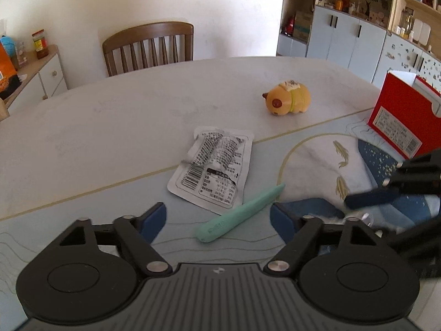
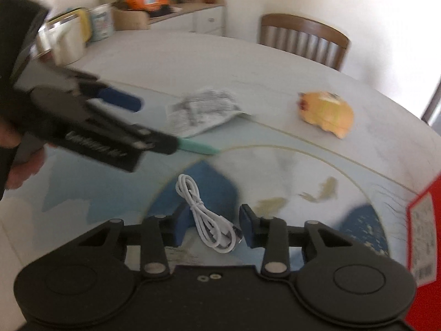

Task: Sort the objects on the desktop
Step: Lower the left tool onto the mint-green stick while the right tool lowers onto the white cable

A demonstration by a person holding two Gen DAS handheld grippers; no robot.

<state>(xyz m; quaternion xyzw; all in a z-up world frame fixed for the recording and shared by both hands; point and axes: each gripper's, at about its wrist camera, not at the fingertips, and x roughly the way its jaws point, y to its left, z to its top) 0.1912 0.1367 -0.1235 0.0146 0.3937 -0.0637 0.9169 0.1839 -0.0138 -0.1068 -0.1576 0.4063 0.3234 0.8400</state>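
Observation:
My left gripper (image 1: 217, 218) is open, its blue fingers on either side of the near end of a mint green pen-shaped tool (image 1: 239, 215) lying on the desk mat. A printed silver packet (image 1: 215, 165) lies just beyond it, and a yellow plush toy (image 1: 288, 98) sits farther back. My right gripper (image 2: 210, 227) is open around a coiled white cable (image 2: 206, 220) on the mat. In the right wrist view the left gripper (image 2: 132, 118) shows at left, with the green tool (image 2: 198, 146), the packet (image 2: 204, 110) and the toy (image 2: 328, 113) beyond.
A red box (image 1: 402, 115) stands at the right on the mat (image 1: 308, 160); it also shows in the right wrist view (image 2: 424, 234). A wooden chair (image 1: 148, 47) stands behind the table. A side cabinet (image 2: 187, 19) with clutter is at the back.

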